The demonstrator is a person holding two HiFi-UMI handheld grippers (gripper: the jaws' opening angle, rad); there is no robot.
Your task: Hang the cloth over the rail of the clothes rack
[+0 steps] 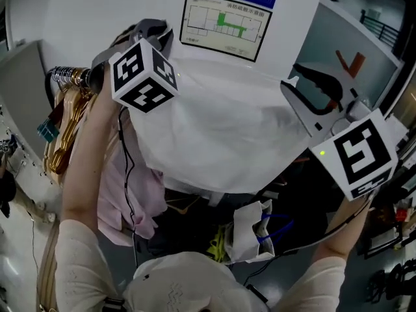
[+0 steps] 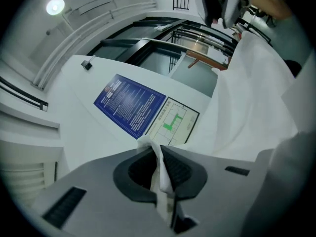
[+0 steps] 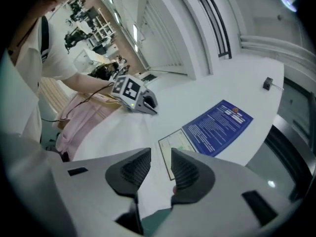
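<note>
A large white cloth (image 1: pixel 221 135) is spread out in front of me between the two grippers, high up near the wall. My left gripper (image 1: pixel 151 27) is at the upper left beside the chrome rail end (image 1: pixel 70 77). It is shut, with a fold of the cloth (image 2: pixel 159 169) pinched between its pads. My right gripper (image 1: pixel 290 78) is at the cloth's right edge. Its jaws stand apart in the right gripper view (image 3: pixel 160 154); the cloth (image 3: pixel 150 191) lies loose in the gap and the pads do not press on it.
Gold hangers (image 1: pixel 62 135) and a pink garment (image 1: pixel 123 187) hang from the rail at the left. A blue and white notice (image 1: pixel 224 18) is on the wall behind. A white bag (image 1: pixel 250 229) and dark clutter lie below the cloth.
</note>
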